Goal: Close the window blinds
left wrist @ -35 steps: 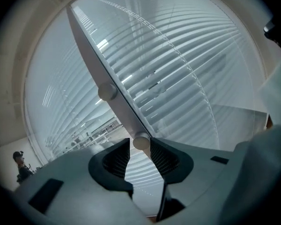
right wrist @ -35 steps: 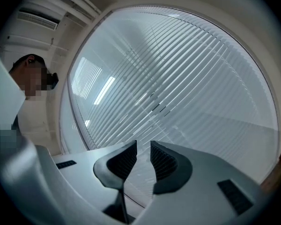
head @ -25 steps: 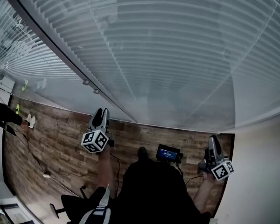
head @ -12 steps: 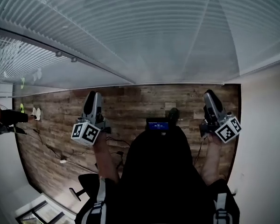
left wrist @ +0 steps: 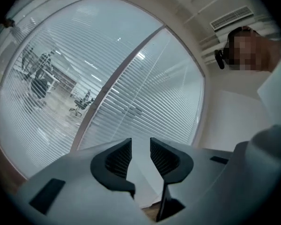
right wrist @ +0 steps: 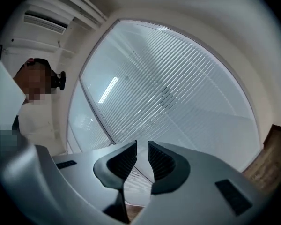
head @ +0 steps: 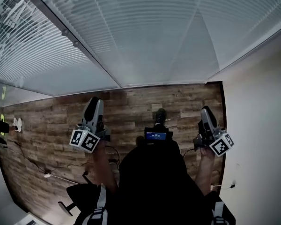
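White slatted window blinds [head: 150,36] fill the top of the head view, split by a dark window post [head: 75,43]. In the left gripper view the blinds [left wrist: 154,102] right of the post [left wrist: 110,83] have flat, shut slats, while the panel on the left [left wrist: 42,88] lets an office show through. The right gripper view faces the blinds [right wrist: 178,93] too. My left gripper [head: 94,103] [left wrist: 140,149] and right gripper [head: 205,111] [right wrist: 143,151] are held level toward the window, apart from it. Both stand open with nothing between their pads.
Wood-plank floor [head: 131,107] lies below the window, with cables [head: 47,175] and a chair base [head: 72,196] at the lower left. A white wall [head: 257,125] closes off the right side. A small screen [head: 155,135] sits on my chest. A ceiling vent [left wrist: 229,18] is overhead.
The head view has swung along the window, bringing the right wall closer in. Both grippers have shifted with it and stay level. Neither has taken hold of anything.
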